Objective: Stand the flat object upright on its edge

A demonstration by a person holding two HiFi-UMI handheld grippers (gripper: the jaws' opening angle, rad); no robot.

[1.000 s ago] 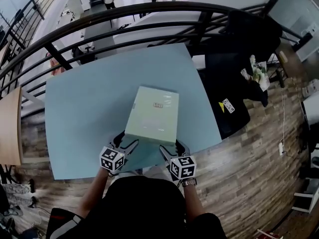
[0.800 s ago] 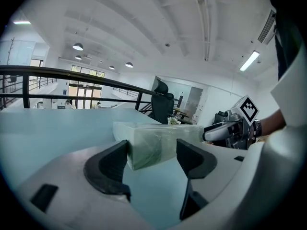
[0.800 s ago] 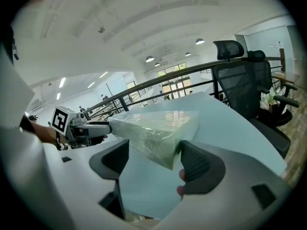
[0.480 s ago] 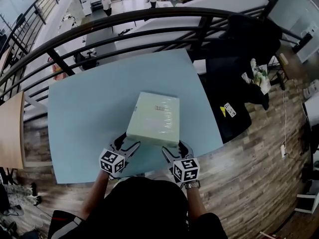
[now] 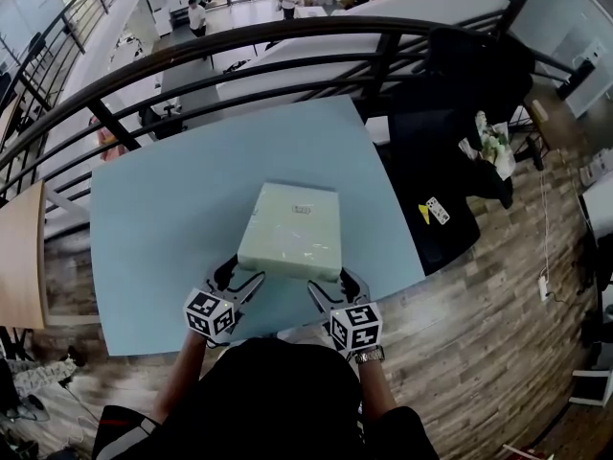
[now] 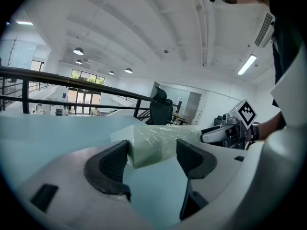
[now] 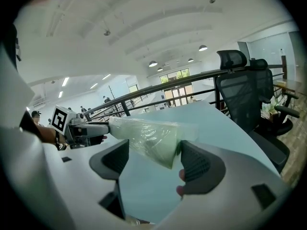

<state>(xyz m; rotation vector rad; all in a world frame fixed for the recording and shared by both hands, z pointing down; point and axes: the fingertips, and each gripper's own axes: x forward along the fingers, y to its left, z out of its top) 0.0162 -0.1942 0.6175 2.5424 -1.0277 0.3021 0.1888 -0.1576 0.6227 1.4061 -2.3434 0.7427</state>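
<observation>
A flat pale green box (image 5: 290,228) wrapped in clear film rests on the light blue table (image 5: 153,218). My left gripper (image 5: 239,273) is at its near left corner and my right gripper (image 5: 333,284) at its near right corner. In the left gripper view the box corner (image 6: 158,140) lies between the open jaws of the left gripper (image 6: 152,159), close to the left jaw. In the right gripper view the box (image 7: 148,135) looks tilted, with its corner against the right jaw of the open right gripper (image 7: 153,162). The left gripper (image 7: 79,128) shows at the box's other corner.
A black railing (image 5: 239,41) curves behind the table's far edge. A black office chair (image 5: 469,65) stands at the far right, beside dark bags (image 5: 436,190) on the wooden floor. The table's near edge runs just under my grippers.
The box looks shorter in the head view, its far edge lower in the picture than a second ago. Both grippers stay at its near corners.
</observation>
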